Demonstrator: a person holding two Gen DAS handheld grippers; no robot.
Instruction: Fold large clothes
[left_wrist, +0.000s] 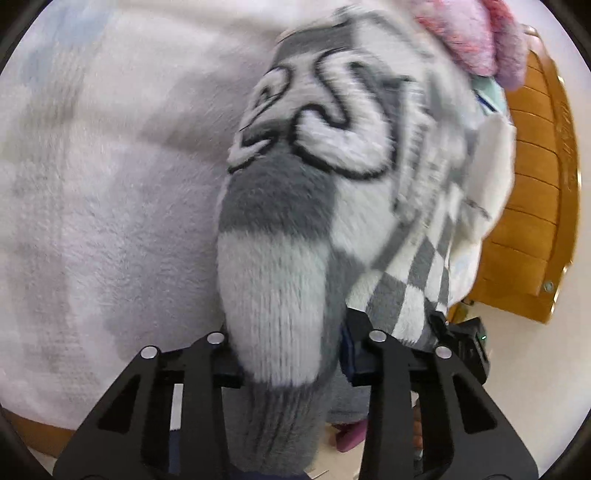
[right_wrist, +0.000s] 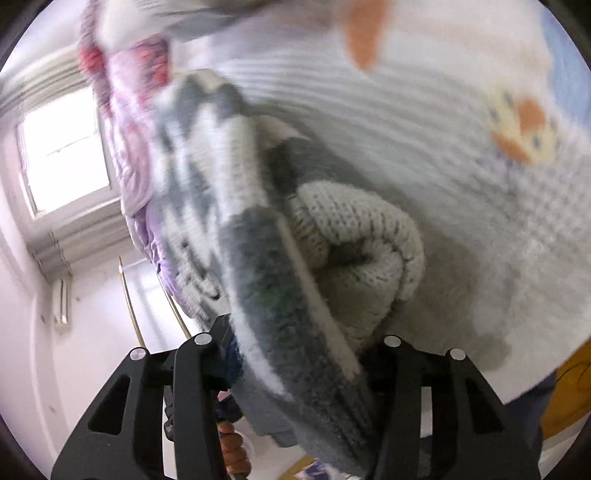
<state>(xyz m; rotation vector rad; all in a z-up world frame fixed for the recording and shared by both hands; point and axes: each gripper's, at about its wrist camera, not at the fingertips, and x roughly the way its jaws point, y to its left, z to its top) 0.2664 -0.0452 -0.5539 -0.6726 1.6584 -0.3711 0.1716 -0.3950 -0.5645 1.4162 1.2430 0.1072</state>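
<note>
A fluffy grey-and-white checkered sweater (left_wrist: 332, 155) with black-outlined lettering lies on a white fleece blanket (left_wrist: 110, 184). My left gripper (left_wrist: 291, 362) is shut on its striped grey-and-white sleeve. In the right wrist view my right gripper (right_wrist: 295, 365) is shut on a thick folded edge of the same sweater (right_wrist: 266, 280), whose knit inside (right_wrist: 354, 251) rolls up just beyond the jaws. Both views are motion-blurred.
A pink fuzzy garment (left_wrist: 480, 33) lies at the far end of the sweater. A wooden bed frame (left_wrist: 535, 203) borders the blanket on the right. A lilac quilted item (right_wrist: 129, 166), a window (right_wrist: 62, 147) and a white wall show at left.
</note>
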